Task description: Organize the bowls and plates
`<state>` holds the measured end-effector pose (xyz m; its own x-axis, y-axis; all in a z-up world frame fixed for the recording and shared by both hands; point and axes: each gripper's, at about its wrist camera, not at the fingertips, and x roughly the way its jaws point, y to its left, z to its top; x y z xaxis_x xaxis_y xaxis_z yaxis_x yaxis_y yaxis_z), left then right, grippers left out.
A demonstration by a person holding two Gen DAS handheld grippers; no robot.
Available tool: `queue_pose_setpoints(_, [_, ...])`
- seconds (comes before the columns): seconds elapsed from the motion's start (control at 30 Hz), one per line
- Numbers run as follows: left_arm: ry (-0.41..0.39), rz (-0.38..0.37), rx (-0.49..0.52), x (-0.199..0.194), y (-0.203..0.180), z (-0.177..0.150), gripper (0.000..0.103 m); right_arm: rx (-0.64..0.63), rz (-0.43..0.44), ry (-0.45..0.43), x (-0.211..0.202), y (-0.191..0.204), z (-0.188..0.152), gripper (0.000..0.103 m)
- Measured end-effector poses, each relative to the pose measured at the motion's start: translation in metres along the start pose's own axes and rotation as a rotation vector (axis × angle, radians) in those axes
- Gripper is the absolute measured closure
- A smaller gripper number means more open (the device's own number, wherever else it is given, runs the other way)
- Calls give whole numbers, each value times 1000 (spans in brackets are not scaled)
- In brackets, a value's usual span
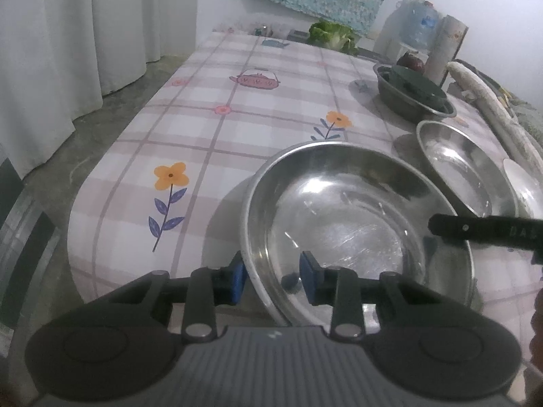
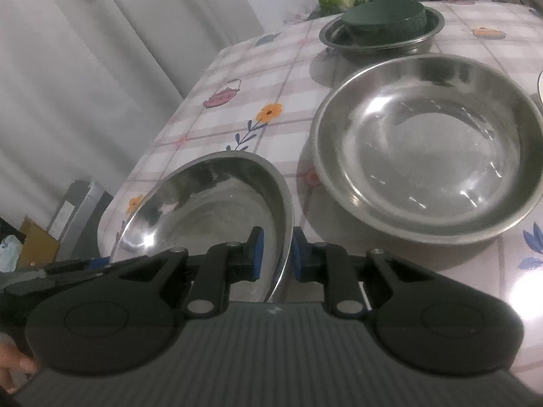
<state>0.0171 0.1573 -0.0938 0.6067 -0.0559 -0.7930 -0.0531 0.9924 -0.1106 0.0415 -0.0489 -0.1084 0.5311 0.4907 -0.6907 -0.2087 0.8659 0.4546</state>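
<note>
A wide steel bowl (image 1: 339, 210) sits close in front on the checked tablecloth, tilted up in the right wrist view (image 2: 210, 203). My left gripper (image 1: 273, 279) straddles its near-left rim, one blue pad outside and one against the inner wall. My right gripper (image 2: 275, 254) is shut on the opposite rim, and one of its black fingers (image 1: 475, 230) shows across the bowl's right edge. A second steel bowl (image 2: 427, 146) rests flat beside it, also seen in the left wrist view (image 1: 468, 169).
Farther back a third steel bowl (image 2: 383, 37) holds a dark green round piece (image 2: 383, 17). A white plate's edge (image 1: 522, 183) shows at the right. Leafy greens (image 1: 332, 34) lie at the far end. The table's edge (image 1: 112, 156) drops off left toward curtains.
</note>
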Motion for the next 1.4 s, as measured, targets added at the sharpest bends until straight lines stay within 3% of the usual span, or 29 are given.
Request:
queue_pose_setpoints(0.47, [-19,66,36,4,-10,4,68,-41,-37,5,5,9,-8,87])
queue_pose_setpoints(1.4, [-27,118,91,4,-19,3,65,-76,-62,-12,4,15,-10,87])
